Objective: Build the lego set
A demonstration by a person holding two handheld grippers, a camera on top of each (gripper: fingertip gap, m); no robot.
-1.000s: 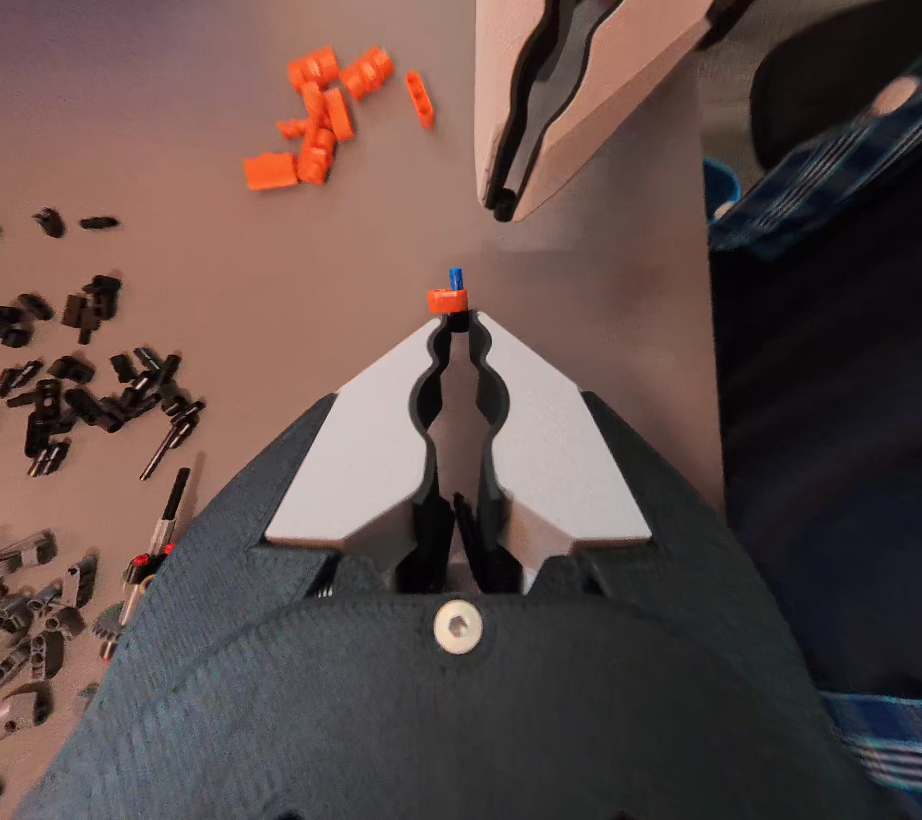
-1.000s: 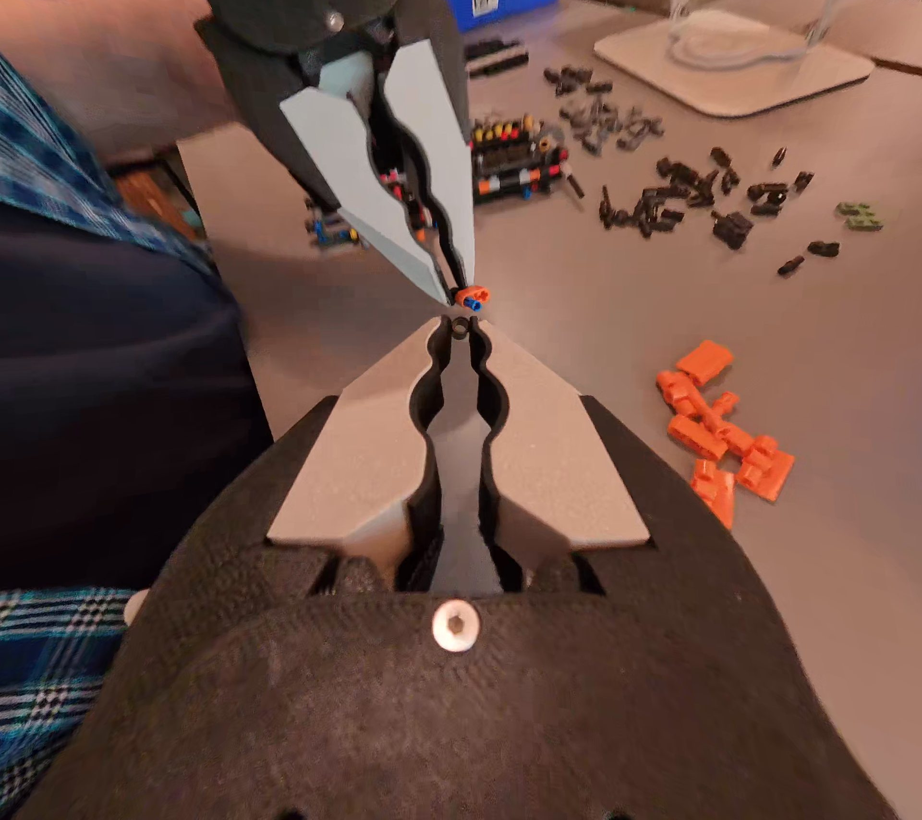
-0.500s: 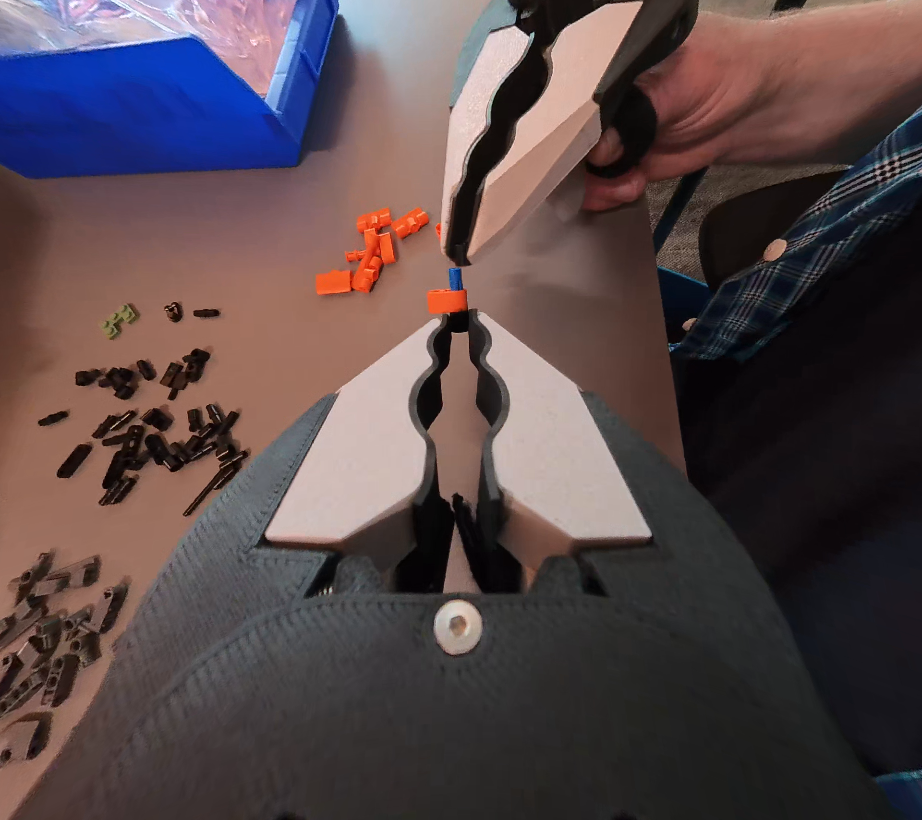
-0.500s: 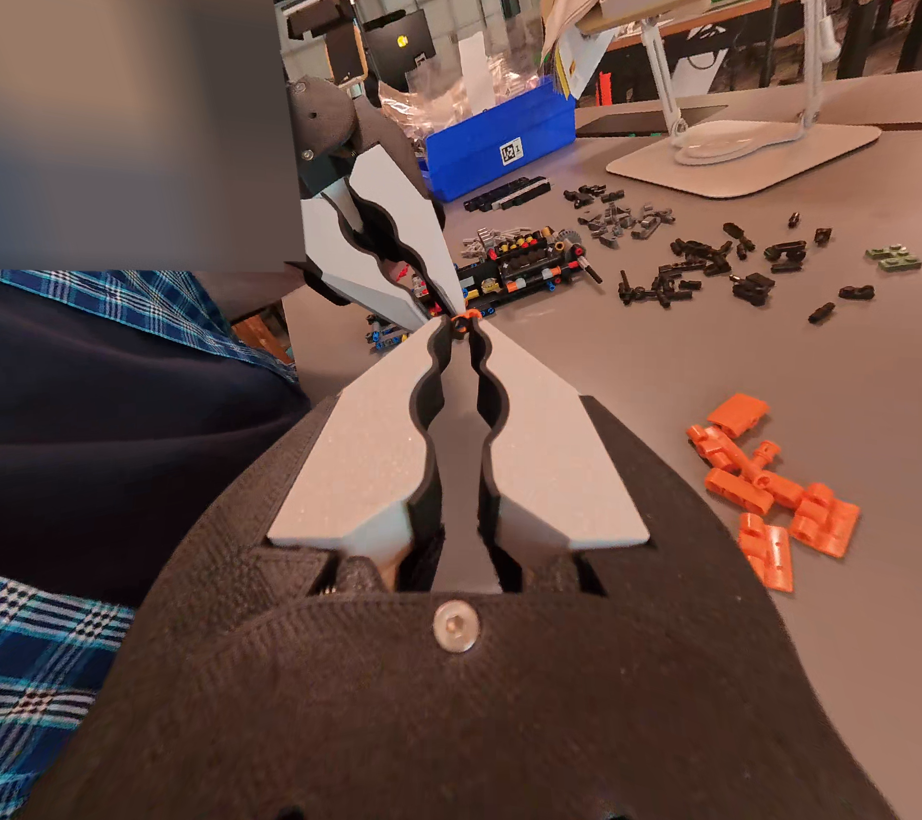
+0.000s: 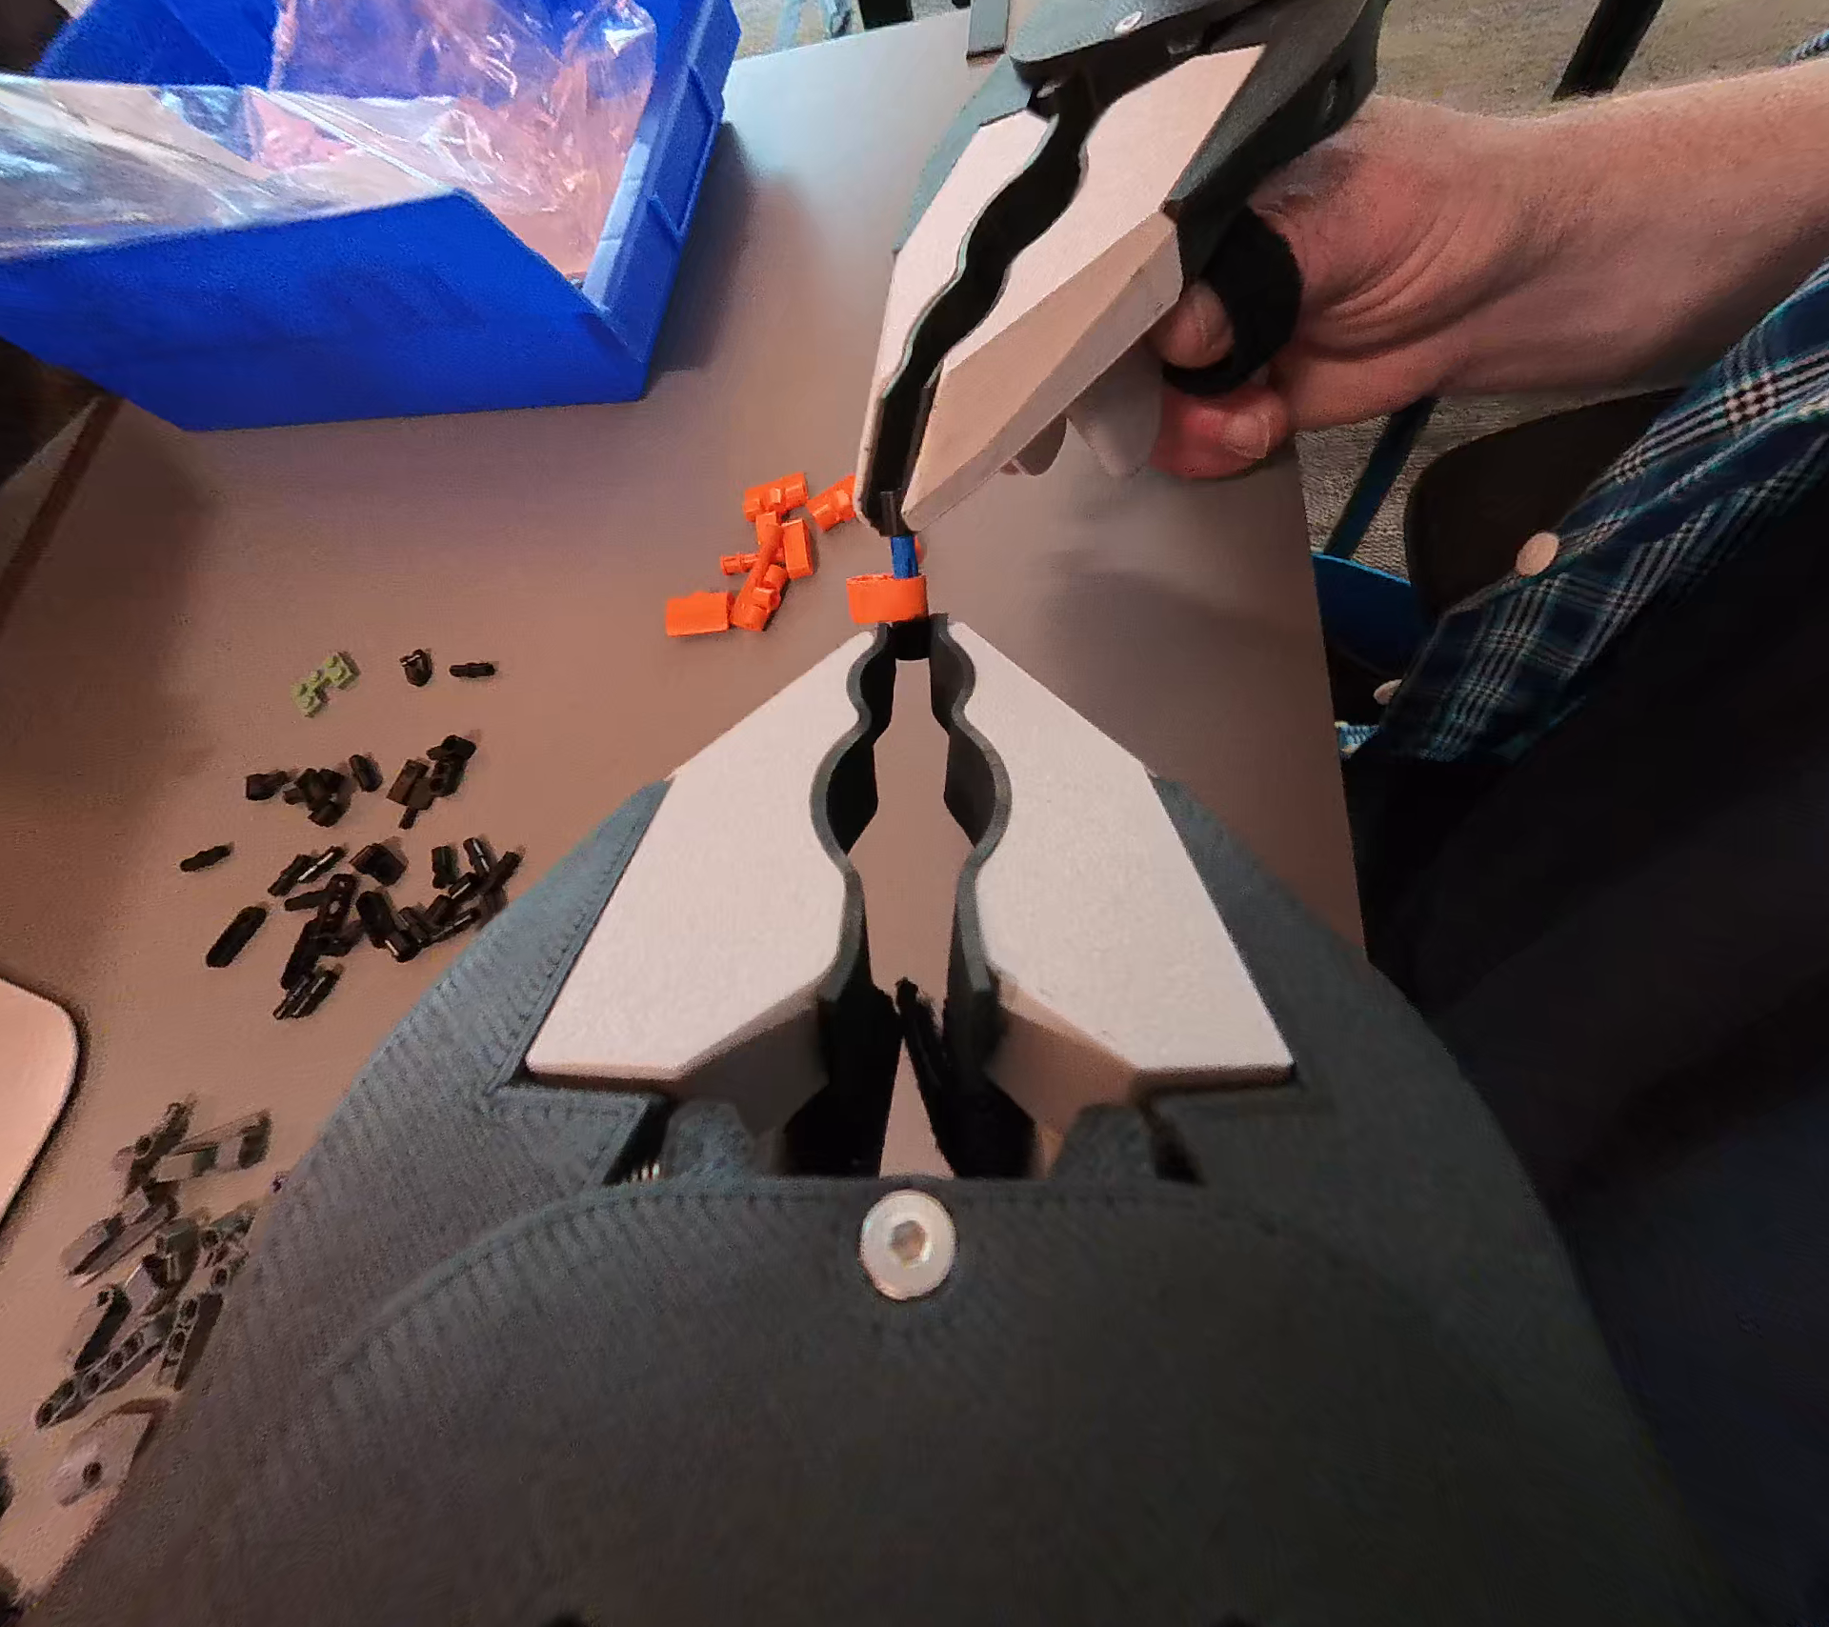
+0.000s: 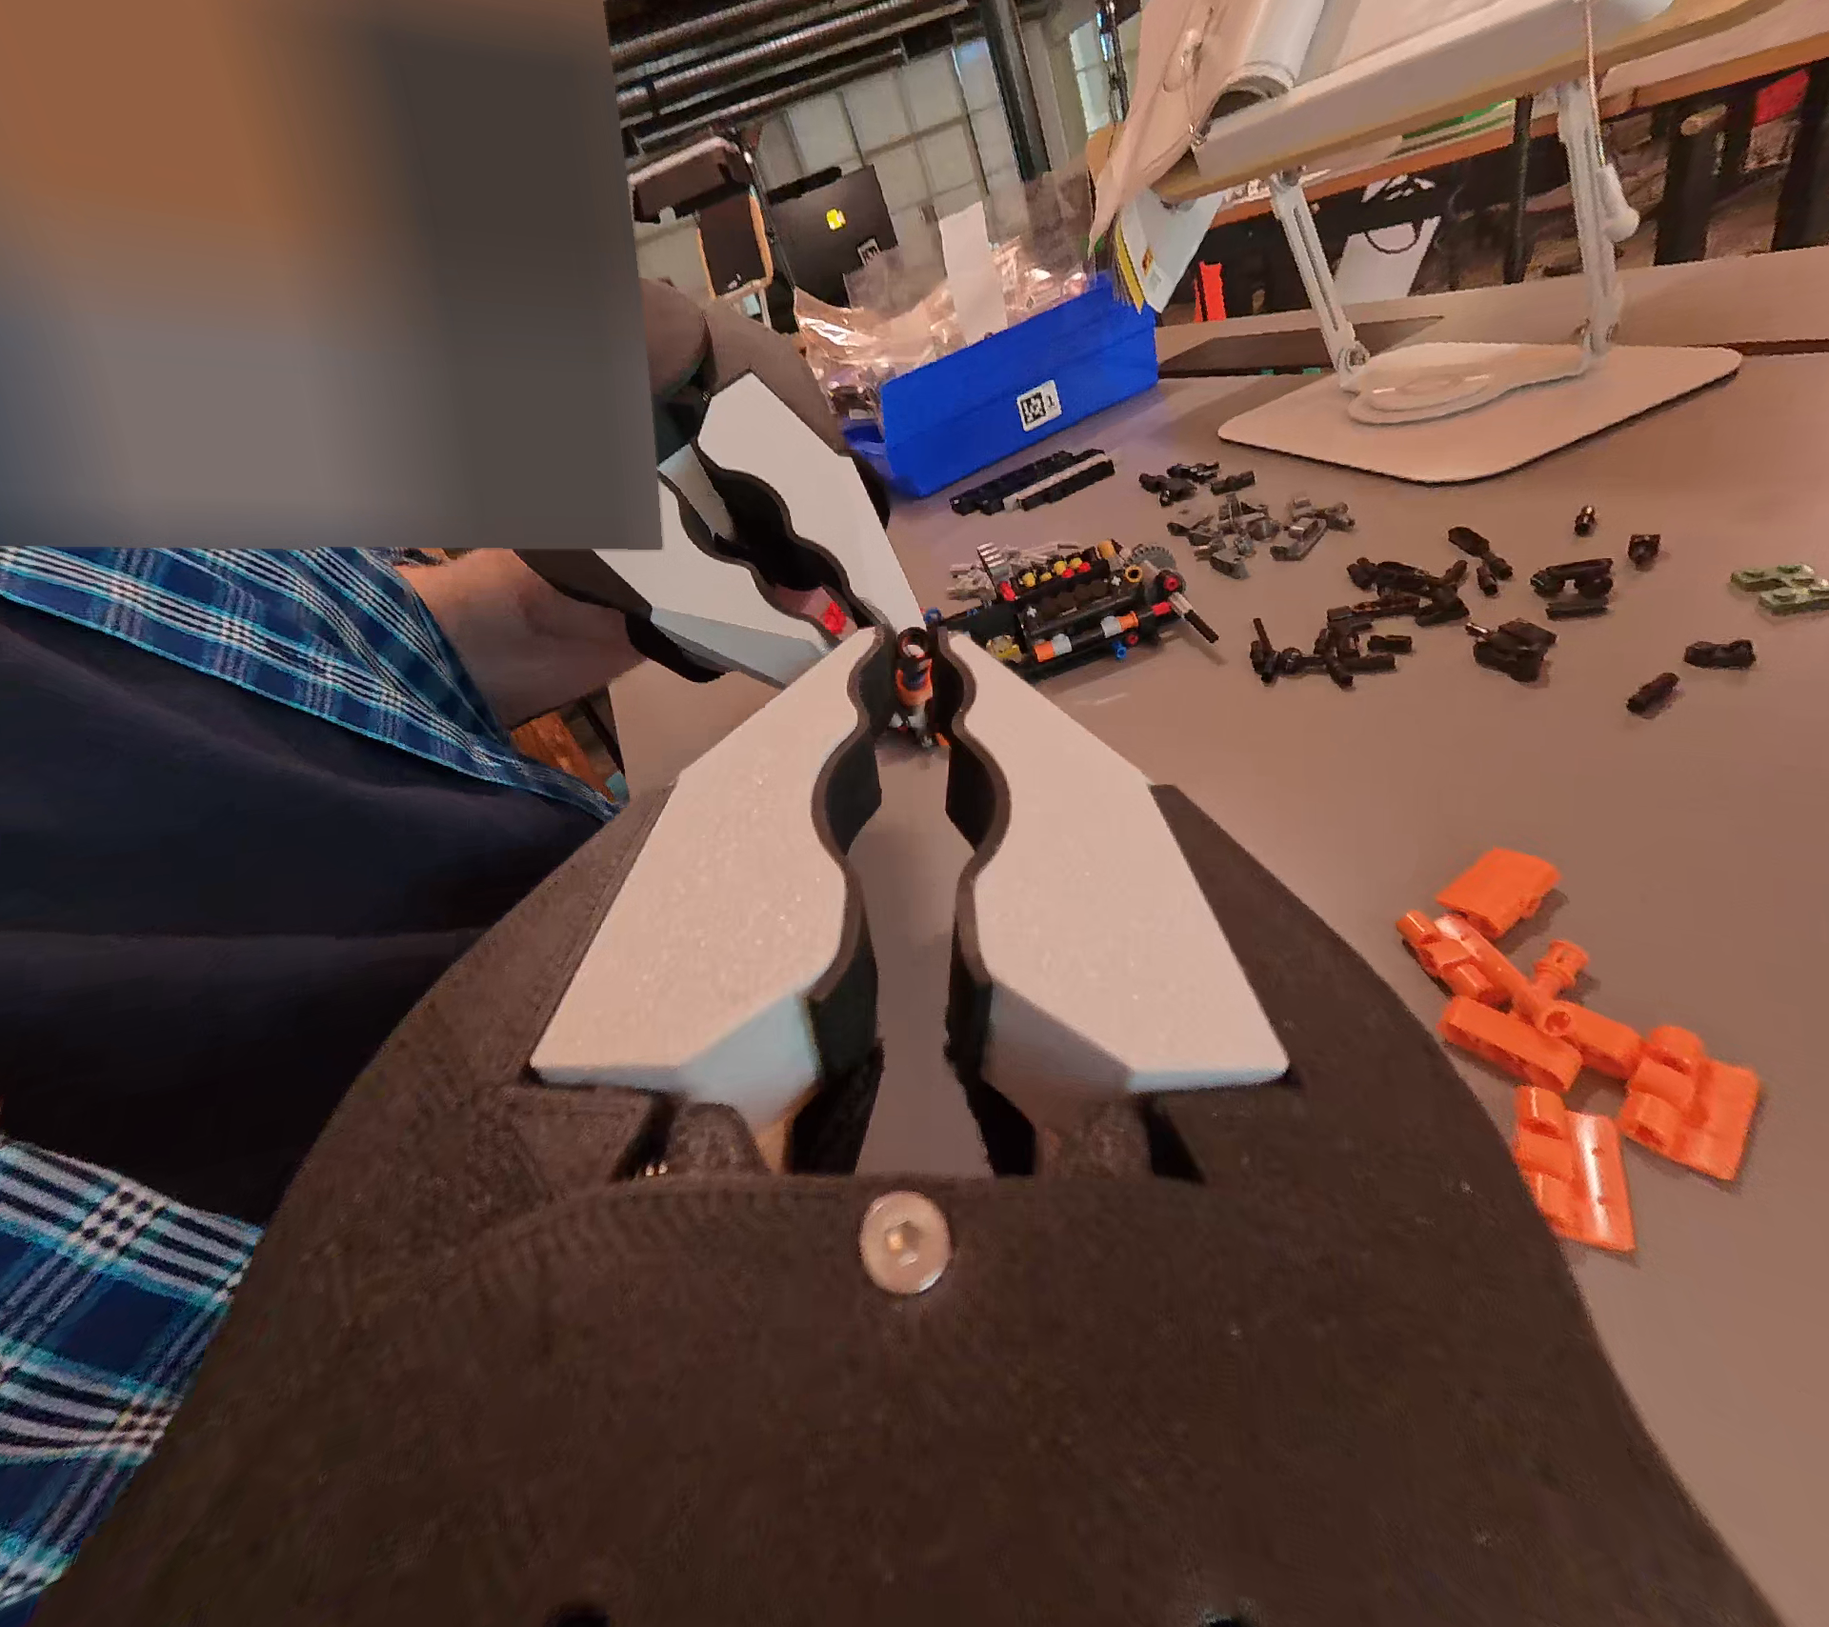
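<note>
The left gripper (image 5: 909, 639) is clamped on an orange ring (image 5: 886, 598) with a blue peg (image 5: 902, 555). The right gripper (image 5: 888, 513), at twelve o'clock, pinches a small black piece: press it straight along the peg.

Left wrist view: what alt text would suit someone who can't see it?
Two hand-held grippers meet tip to tip over a grey table: the left gripper holds a small orange piece with a blue pin, which the right gripper touches from above. Loose orange parts, black parts and a blue bin lie behind.

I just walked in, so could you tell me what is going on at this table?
A person is building a lego set with two handheld grippers. The left gripper pinches a small orange piece with a blue pin sticking out. The right gripper meets that pin tip to tip. Loose orange parts lie on the table.
</note>
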